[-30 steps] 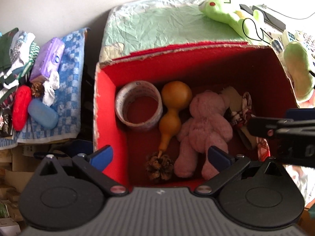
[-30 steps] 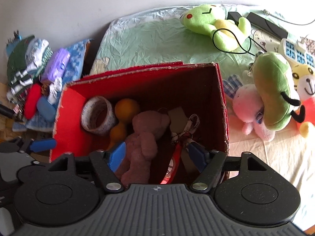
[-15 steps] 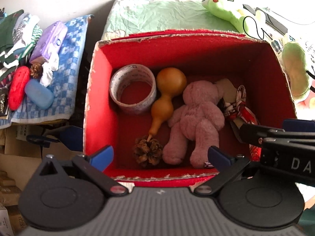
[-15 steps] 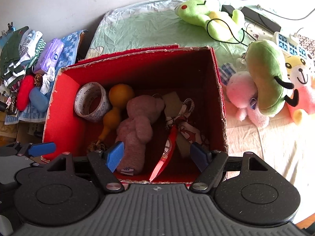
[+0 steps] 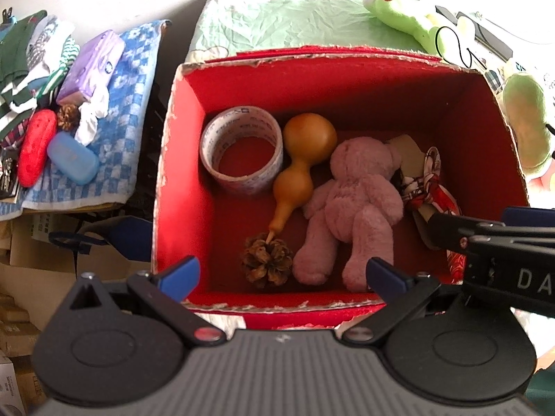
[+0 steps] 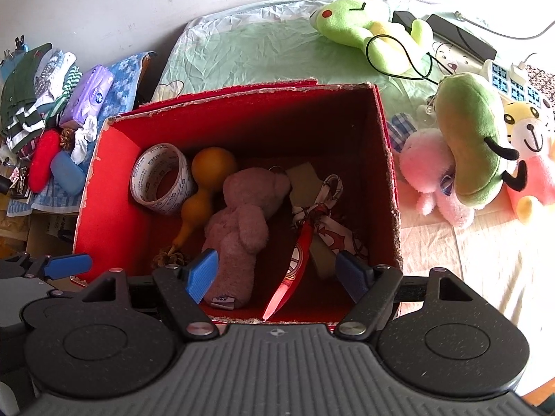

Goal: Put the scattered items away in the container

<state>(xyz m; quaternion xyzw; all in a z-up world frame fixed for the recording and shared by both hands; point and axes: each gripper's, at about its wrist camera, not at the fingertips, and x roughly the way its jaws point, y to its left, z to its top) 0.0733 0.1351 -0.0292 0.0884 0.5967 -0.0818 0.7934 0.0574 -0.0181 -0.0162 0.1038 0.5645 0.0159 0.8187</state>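
Here we hold the left gripper (image 5: 281, 272) spread and empty over the near rim of the red box (image 5: 166, 180). Inside, from the left: a stiff, light tape roll (image 5: 241, 150), which we would pinch by its wall; a hard, smooth gourd (image 5: 301, 159), best taken at its waist; a brittle pine cone (image 5: 266, 264); and a soft bear (image 5: 350, 208), which any squeeze holds. The right gripper (image 6: 277, 272) is likewise spread and empty.
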